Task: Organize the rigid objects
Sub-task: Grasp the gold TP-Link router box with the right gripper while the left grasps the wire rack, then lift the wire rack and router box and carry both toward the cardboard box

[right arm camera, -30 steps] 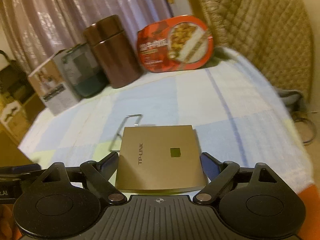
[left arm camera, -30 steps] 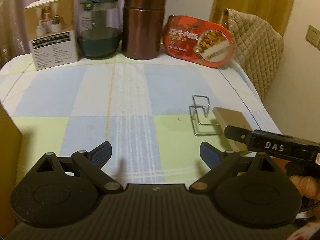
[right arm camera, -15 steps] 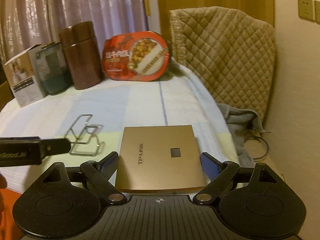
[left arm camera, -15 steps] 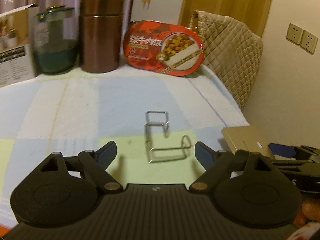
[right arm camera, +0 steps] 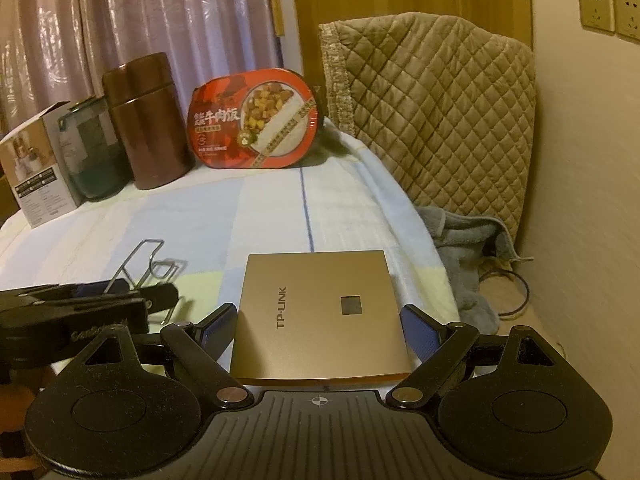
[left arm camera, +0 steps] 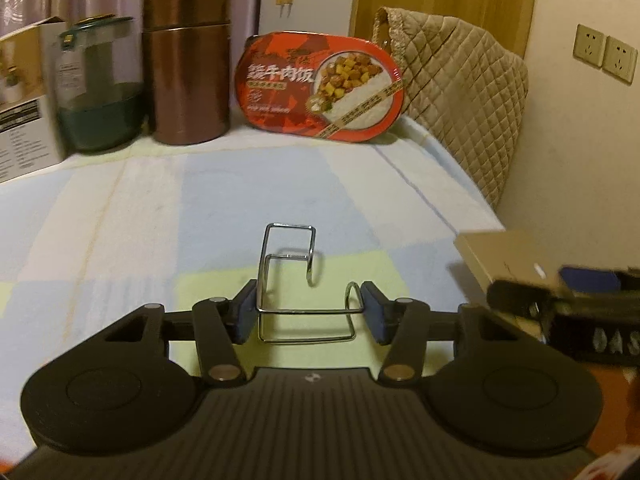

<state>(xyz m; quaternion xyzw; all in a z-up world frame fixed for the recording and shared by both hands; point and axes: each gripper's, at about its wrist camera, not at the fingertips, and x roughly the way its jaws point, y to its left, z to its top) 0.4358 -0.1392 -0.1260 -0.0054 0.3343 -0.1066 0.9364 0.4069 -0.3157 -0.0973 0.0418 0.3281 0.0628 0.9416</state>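
While the left hand-held gripper (left arm camera: 307, 311) sits low over the checked blue-and-yellow cloth of the worktop (left arm camera: 120, 216), its blue pads (left arm camera: 245, 312) are closed in on the bent chrome wire rack (left arm camera: 294, 280), one pad touching the rack's left upright and the other right at the curled end on the right, so it looks like it's gripping it. Over on the right, the right hand-held gripper (right arm camera: 318, 332) has the flat gold square TP-LINK box (right arm camera: 320, 316) between its fingers; the left pad seems to touch the box edge, the right pad shows a small gap, so honestly I can't tell if it's clamped or just bracketing it. Box sits near the worktop's right edge, just beside the wire rack. Lined up along the back: white product carton (right arm camera: 38, 176), clear jar with green lid (left arm camera: 98, 88), tall copper-brown canister (left arm camera: 186, 64) and red oval ready-meal tray (left arm camera: 320, 84) propped upright.
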